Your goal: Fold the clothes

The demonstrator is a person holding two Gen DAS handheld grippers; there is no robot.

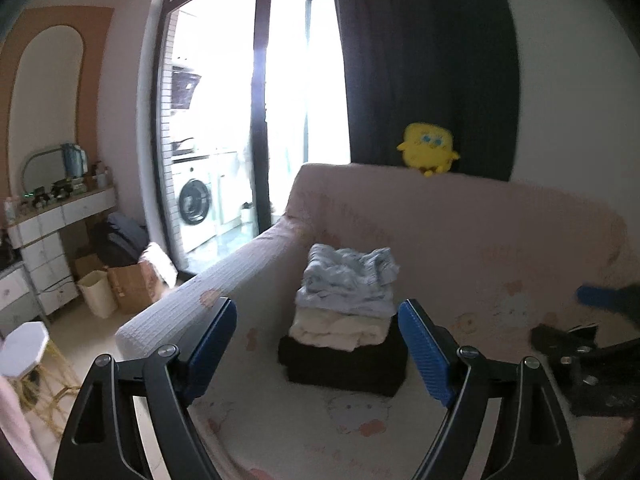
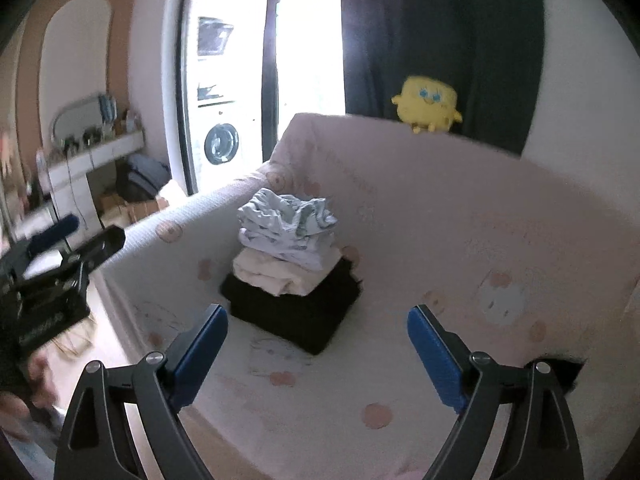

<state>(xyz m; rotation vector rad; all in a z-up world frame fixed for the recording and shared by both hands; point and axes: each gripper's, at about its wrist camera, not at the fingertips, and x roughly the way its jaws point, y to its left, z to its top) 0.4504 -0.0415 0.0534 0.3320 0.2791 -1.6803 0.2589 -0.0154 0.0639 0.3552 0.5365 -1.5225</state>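
A stack of folded clothes sits on the pink sofa seat (image 1: 280, 432): a rumpled light blue garment (image 1: 348, 276) on top, a cream one (image 1: 340, 330) under it, a black one (image 1: 344, 366) at the bottom. My left gripper (image 1: 316, 306) hangs in front of the stack, open, nothing between its blue pads. In the right wrist view the same stack shows the blue (image 2: 288, 224), cream (image 2: 276, 274) and black (image 2: 296, 312) layers, and my right gripper (image 2: 317, 314) stands open and short of it. Neither gripper touches the clothes.
A yellow plush toy (image 1: 428, 152) sits on the sofa back before a dark curtain (image 1: 424, 60). The white armrest (image 1: 180, 304) borders the seat on the left. Beyond it stand cardboard boxes (image 1: 128, 284), a dressing table (image 1: 52, 236), a small stool (image 1: 24, 350) and a washing machine (image 1: 194, 200).
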